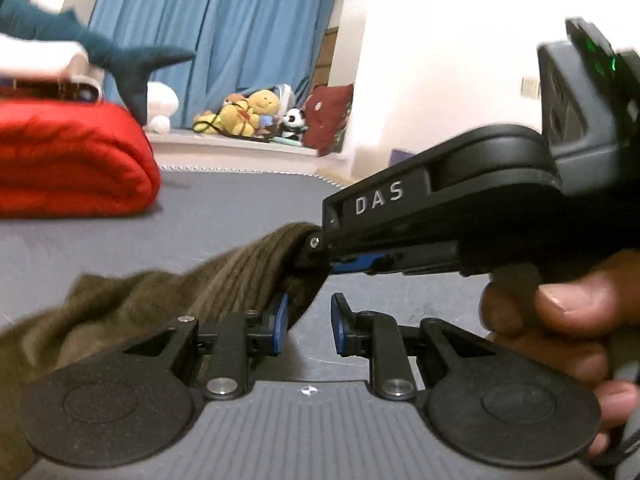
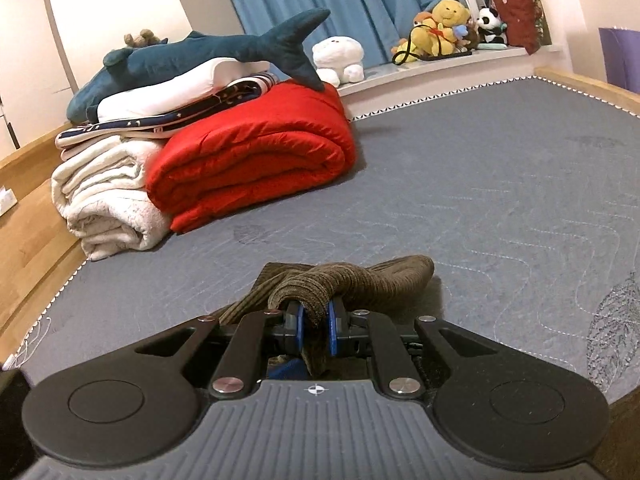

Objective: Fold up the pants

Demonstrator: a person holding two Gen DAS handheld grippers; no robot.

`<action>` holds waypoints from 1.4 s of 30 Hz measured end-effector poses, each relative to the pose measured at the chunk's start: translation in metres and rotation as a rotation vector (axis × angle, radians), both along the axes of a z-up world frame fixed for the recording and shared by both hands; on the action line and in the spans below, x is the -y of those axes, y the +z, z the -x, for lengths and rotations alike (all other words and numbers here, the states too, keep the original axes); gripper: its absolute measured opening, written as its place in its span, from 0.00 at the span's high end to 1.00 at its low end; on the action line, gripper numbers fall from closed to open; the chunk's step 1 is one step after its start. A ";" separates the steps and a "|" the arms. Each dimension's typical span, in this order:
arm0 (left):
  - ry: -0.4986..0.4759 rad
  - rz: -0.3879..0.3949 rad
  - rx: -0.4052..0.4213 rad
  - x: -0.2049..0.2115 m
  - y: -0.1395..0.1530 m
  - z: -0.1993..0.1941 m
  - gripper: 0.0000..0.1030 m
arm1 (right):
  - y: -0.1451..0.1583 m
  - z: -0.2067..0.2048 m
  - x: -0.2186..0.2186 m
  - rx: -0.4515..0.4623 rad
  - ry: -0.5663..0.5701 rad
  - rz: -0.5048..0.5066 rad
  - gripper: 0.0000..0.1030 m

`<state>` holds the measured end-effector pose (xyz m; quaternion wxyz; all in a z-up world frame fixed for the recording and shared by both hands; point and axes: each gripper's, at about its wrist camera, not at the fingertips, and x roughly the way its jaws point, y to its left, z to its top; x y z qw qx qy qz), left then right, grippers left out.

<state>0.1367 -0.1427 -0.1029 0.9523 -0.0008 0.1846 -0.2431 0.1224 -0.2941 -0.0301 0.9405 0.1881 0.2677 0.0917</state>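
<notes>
Olive-brown corduroy pants (image 2: pixel 360 276) lie bunched on the grey mattress (image 2: pixel 480 180) just ahead of my right gripper (image 2: pixel 314 316). That gripper is shut on a fold of the cloth, which hangs down between its blue pads. In the left wrist view the same pants (image 1: pixel 180 292) stretch from lower left up to the right gripper (image 1: pixel 320 248), which comes in from the right and pinches their edge. My left gripper (image 1: pixel 308 322) is open just below that pinch. Its left pad lies against the cloth, and the gap between the pads holds nothing.
A rolled red quilt (image 2: pixel 256 152), a folded white blanket (image 2: pixel 104 200) and a blue shark plush (image 2: pixel 200 52) are stacked at the mattress's far left. Several plush toys (image 2: pixel 448 24) sit on the window ledge. A wooden bed frame (image 2: pixel 32 220) borders the left. A hand (image 1: pixel 560 320) holds the right gripper.
</notes>
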 end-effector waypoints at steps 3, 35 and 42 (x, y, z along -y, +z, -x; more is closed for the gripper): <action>0.030 -0.081 -0.007 0.007 -0.006 -0.006 0.69 | -0.001 -0.001 0.001 -0.010 0.012 0.000 0.88; -0.046 1.094 -0.615 -0.094 0.012 -0.093 0.91 | -0.091 0.028 0.047 -0.305 -0.357 -0.907 0.42; -0.026 1.093 -0.561 -0.089 0.018 -0.089 0.91 | -0.106 0.034 0.022 -0.351 -0.320 -1.067 0.31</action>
